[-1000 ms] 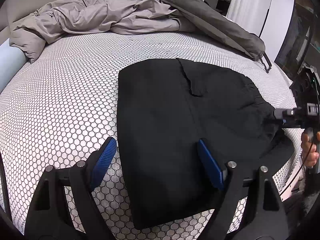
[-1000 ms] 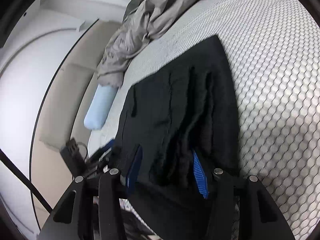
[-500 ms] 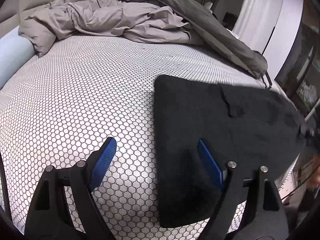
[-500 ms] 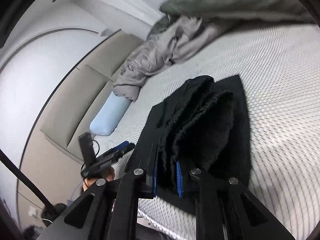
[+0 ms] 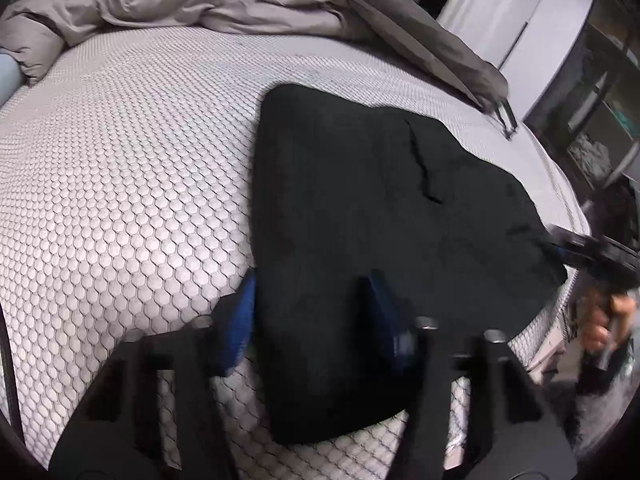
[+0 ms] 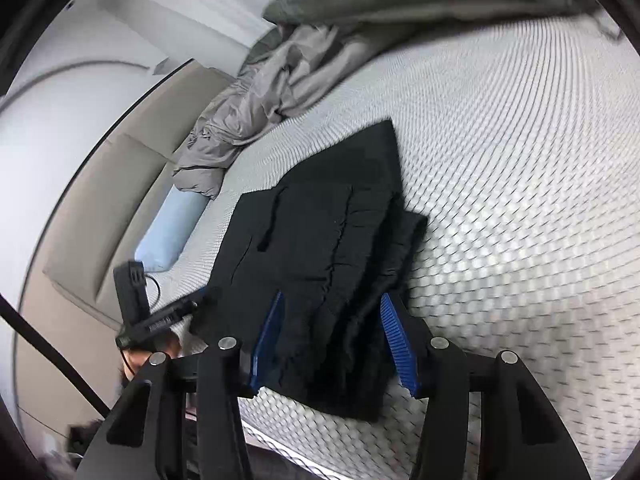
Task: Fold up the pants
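1. The black pants lie folded into a flat, roughly rectangular bundle on the bed's mattress, which has a white honeycomb-patterned cover. The bundle sits toward the near edge of the bed.
2. The left gripper hovers over one end of the pants with its jaws closing — one blue pad sits at the edge of the cloth and the other over the black fabric, with cloth between them. Whether the pads already press on it cannot be told through the blur.
3. The right gripper is at the opposite end, where the layered edges of the pants bunch up. Its jaws are opening, the blue pads standing on either side of the thick fold with cloth between them.
4. A crumpled grey duvet is heaped at the far side of the bed, well apart from the pants — a pale blue pillow lies beside it.
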{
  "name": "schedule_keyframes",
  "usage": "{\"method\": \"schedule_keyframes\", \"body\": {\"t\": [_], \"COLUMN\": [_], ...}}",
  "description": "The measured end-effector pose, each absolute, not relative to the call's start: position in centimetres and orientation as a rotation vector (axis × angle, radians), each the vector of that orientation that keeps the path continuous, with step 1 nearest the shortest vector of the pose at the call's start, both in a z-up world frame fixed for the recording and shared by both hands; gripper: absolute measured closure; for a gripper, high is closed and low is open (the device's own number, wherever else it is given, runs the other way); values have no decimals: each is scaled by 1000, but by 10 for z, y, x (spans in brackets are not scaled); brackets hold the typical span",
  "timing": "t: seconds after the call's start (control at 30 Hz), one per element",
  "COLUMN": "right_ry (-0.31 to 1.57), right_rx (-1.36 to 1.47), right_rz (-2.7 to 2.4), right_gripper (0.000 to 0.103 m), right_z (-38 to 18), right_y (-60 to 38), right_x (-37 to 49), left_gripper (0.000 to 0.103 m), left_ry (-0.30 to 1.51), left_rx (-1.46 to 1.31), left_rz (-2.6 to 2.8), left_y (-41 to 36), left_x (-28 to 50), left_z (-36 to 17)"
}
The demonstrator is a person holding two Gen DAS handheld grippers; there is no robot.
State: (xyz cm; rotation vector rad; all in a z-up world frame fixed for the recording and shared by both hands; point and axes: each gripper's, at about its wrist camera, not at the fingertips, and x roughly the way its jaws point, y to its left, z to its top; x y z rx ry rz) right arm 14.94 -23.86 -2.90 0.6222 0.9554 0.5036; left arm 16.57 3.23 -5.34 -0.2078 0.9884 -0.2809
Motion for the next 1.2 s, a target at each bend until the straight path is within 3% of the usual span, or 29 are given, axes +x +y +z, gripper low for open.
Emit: {"method": "schedule_keyframes", "body": {"t": [0.03,0.07,0.2,0.33,0.43,0.53,0.77,1.0,1.2], "right_ry": [971,979,981,860,772,794,889,872,873], "right_rx": [598,553,407,297,190,121,-148,-262,-119], "right_rz": [481,450,372,341,377,438,385,260,253], "right_gripper": [63,68,67,59,54,36,33,33,29], "right_z": [-34,-36,-33,0,21,15,-32,-25,-3], "right_y": [-232,-227,-215,-214,-188,-154,-95,-123,-142], "right_x": [156,165,173,141,129,134,152,133,125], "left_gripper": [54,54,50,35,32,32,29,28,28], "left_ry": [989,994,952,766,766,812,859,874,822], "left_rx": [-178,-152,-53,24,33,57,121,71,9], "left_rz": [-276,-279,-241,-238,-336,-385,-441,-424,-367], "left_y": [29,24,14,2,-21,-43,-55,-15,1], "left_x": [161,157,139,124,125,135,137,130,142], "left_z": [-52,-50,-31,-9,-12,-25,-52,-48,-28]}}
